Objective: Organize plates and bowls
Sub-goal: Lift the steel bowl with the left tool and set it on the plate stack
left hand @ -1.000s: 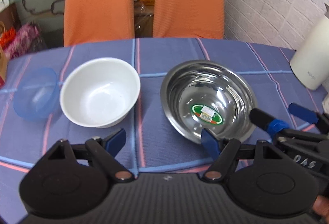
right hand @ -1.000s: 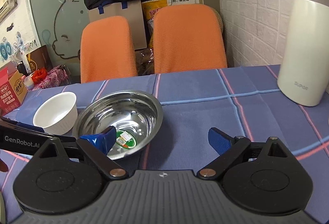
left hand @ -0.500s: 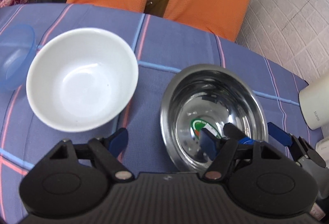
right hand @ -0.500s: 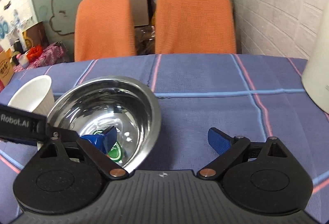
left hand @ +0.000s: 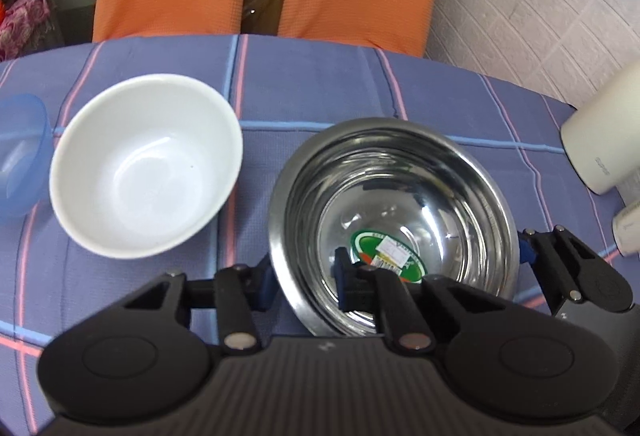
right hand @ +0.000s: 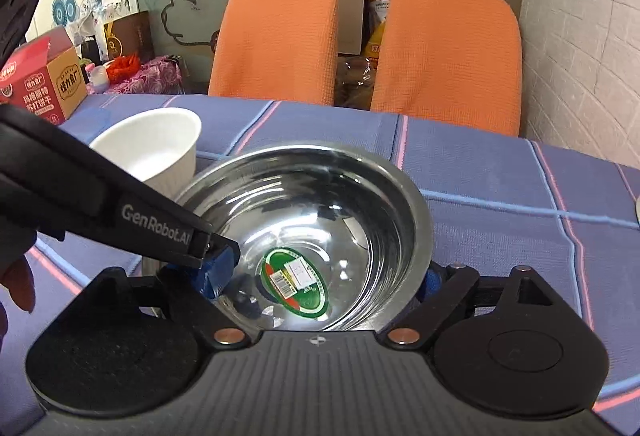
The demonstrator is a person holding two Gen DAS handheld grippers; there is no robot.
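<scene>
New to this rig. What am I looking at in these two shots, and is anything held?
There is no robot here: a person holds a two-finger clamp tool in each hand, and each tool carries a fisheye camera looking along its fingers. One picture comes from the left tool, the other from the right. On the checked tablecloth stand a steel bowl, a white bowl, a clear blue bowl and a white jug. The left gripper is shut on the steel bowl's near wall, one finger inside and one outside. The right gripper has just been closing around the bowl's opposite wall, but does not look clamped yet.
</scene>
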